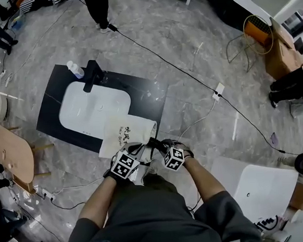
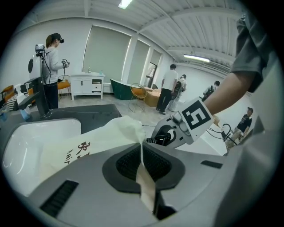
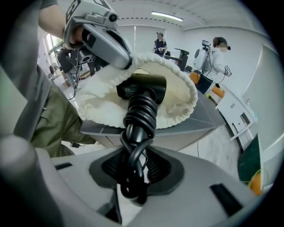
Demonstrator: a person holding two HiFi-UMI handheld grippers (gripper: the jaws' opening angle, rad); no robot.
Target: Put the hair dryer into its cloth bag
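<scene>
Nearby, arms: both forearms, bare below dark sleeves, reach forward and down, the hands close together at the near edge of the counter (image 1: 151,98).
Left gripper (image 2: 144,166): jaws together, pinching a strip of the cloth bag's (image 2: 100,142) rim.
Right gripper (image 3: 135,170): tipped steeply down, jaws clamped on the coiled cord (image 3: 140,114) of the hair dryer (image 3: 143,86).
Hair dryer: its black body sits inside the bag's mouth; the cord end trails out to the right gripper.
Right gripper view only: the mouth gapes wide, and the left gripper holds its upper rim up.
Left gripper view only: the pinched fabric between the pads, dark lettering on the bag's side, and the right gripper's marker cube just beyond.
Head view only: the bag lies flat over the counter, overlapping a corner of the basin (image 1: 82,105).
Materials: cream cloth, soft, with a ruffled hem; glossy black cord in thick loops; grey gripper shells with ribbed dark pads.
Farther: the basin is white and rounded, set in a flat black slab; a black faucet (image 1: 92,74) and a clear bottle (image 1: 75,69) stand at its far edge.
</scene>
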